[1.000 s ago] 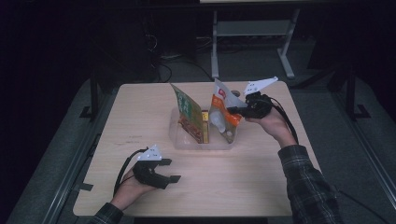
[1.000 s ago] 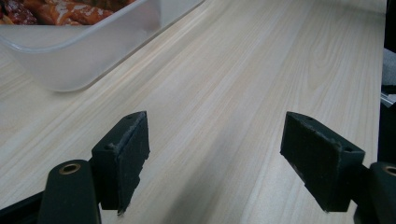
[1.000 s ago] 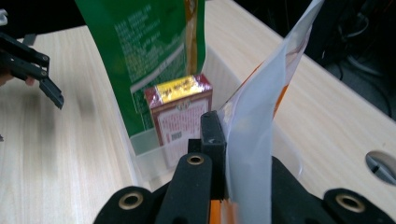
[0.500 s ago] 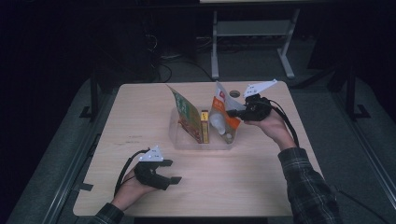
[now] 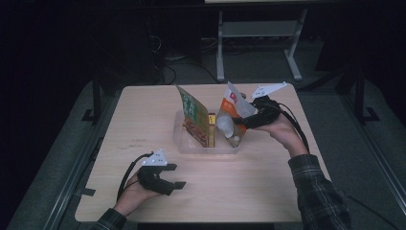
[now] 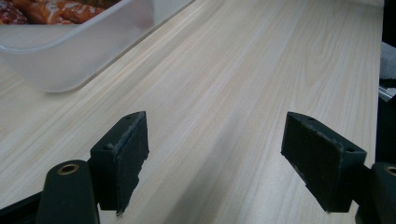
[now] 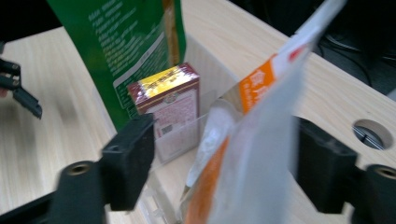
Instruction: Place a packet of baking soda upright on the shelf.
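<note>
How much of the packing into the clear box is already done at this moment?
Done: the green bag and the small carton stand in the clear box. In hand: the right gripper has just been opening, with the orange-white pouch between its fingers, leaning in the box. Left: drawing that gripper away. The left gripper rests open on the table.

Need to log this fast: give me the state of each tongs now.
Left tongs: open, empty, over the table.
Right tongs: just been opening, open around the pouch in the bin.
</note>
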A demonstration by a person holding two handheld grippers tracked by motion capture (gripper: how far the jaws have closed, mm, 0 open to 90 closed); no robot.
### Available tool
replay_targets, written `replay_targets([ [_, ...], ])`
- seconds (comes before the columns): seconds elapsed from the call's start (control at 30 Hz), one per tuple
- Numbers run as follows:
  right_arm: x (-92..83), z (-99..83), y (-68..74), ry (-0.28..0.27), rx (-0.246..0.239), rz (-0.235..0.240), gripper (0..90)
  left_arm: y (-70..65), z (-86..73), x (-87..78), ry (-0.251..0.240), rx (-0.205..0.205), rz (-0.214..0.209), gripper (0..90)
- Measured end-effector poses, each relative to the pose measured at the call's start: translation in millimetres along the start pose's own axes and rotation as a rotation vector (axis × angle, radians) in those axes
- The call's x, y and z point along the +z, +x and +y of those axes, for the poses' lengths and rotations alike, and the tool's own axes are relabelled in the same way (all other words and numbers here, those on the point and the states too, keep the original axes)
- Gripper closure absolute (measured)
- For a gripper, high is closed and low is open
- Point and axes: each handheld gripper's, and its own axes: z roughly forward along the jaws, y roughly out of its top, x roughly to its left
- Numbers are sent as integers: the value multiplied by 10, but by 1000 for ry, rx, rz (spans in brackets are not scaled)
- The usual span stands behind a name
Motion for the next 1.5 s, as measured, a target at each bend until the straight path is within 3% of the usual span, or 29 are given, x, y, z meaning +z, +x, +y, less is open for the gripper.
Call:
replay_targets([
  [0.17,-95,-35,17,-16,6,-16,208,29,5,-39,27,36,11,215],
  [0.23,-140,-79,40,-26,6,-14,208,27,0,-45,26,27,9,214],
  [0.6,-353,-505,148,-53,32,-26,206,17,-18,-89,56,42,8,214],
  [0.83,-410,-906,320,-23,55,1,204,-19,-67,-148,28,30,15,215],
  [1.0,-437,-1123,485,-16,68,21,199,-26,-119,-181,39,32,18,215],
  [1.3,-435,-1372,721,-26,78,28,178,-27,-225,-233,38,36,37,215],
  [1.4,-415,-1436,804,-11,79,31,176,-27,-273,-254,32,16,42,214],
  [1.5,-411,-1498,876,-1,63,18,172,-31,-323,-261,43,21,42,214],
])
